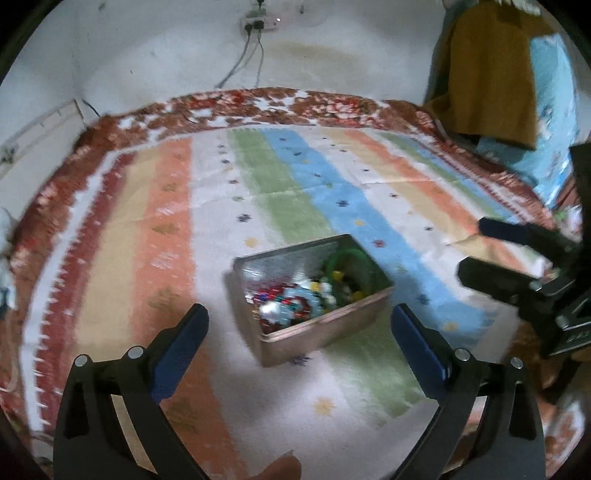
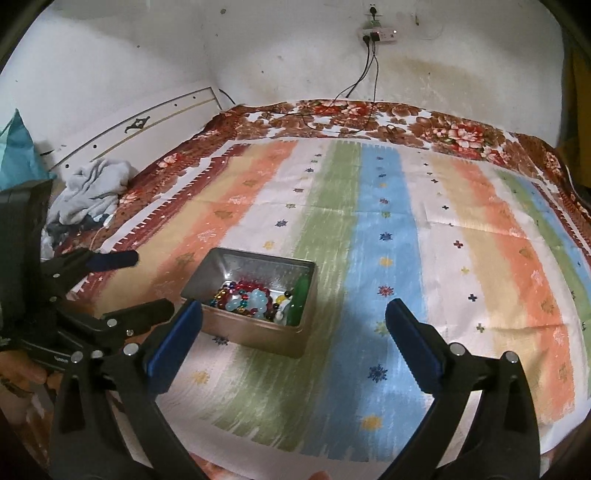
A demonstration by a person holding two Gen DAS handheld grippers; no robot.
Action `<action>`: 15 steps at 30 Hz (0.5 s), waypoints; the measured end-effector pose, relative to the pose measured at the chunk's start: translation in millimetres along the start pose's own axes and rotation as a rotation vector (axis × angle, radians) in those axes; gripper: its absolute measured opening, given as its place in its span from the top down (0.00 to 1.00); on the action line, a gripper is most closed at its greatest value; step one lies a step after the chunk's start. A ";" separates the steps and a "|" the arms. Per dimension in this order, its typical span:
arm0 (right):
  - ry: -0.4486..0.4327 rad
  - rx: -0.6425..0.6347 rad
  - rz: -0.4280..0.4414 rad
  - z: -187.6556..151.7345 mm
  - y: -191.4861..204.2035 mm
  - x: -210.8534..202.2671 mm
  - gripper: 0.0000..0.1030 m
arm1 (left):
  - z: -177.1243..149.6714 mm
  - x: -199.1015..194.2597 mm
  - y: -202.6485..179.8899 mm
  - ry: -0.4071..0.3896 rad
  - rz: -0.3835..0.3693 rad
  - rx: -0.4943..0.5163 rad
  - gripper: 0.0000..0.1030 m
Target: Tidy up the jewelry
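Left gripper (image 1: 299,325) hangs with its blue-padded jaws spread wide, nothing between them, over the striped pastel cloth (image 2: 380,229). Right gripper (image 2: 293,321) is likewise released and empty. Between them, near the cloth's middle, sits the open rectangular metal tin (image 2: 258,341), heaped with colourful beaded bracelets (image 2: 245,301) and a green bangle (image 2: 299,301).

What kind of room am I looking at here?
Most likely a bedroom in a home: a bed with a floral blanket under a striped cloth, crumpled clothes by the headboard, and a wall power strip.
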State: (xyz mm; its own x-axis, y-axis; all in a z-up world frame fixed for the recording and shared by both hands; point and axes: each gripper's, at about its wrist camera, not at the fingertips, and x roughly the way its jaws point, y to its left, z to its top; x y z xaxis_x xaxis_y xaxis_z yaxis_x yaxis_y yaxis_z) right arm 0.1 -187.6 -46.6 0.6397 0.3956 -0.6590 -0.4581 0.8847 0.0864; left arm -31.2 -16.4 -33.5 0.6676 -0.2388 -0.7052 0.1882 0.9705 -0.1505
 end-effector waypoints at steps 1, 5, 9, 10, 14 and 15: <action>-0.001 0.002 0.002 0.4 0.3 0.1 0.05 | -0.3 -0.7 0.9 -0.004 -0.005 -0.005 0.06; 0.017 0.014 0.004 0.1 -0.2 4.6 0.05 | -1.2 -1.8 -3.0 -0.024 0.021 0.015 0.06; 0.037 0.026 0.002 -0.3 -3.1 9.7 0.05 | -2.1 -3.8 -6.3 -0.042 0.026 0.034 0.06; 0.038 0.029 0.004 -0.3 -3.6 10.1 0.05 | -2.2 -3.9 -7.2 -0.047 0.034 0.042 0.06; 0.035 0.059 0.009 0.9 -9.4 9.8 0.05 | -2.9 -5.3 -11.4 -0.064 0.050 0.076 0.06; 0.036 0.062 0.009 1.0 -10.4 10.3 0.05 | -2.8 -5.4 -11.6 -0.066 0.050 0.078 0.06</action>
State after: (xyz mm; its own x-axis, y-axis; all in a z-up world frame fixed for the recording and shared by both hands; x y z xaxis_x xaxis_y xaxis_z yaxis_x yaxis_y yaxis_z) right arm 12.0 -192.5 -53.6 0.6128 0.3954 -0.6842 -0.4237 0.8952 0.1378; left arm -39.0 -26.3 -29.8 0.7231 -0.1938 -0.6629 0.2072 0.9765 -0.0596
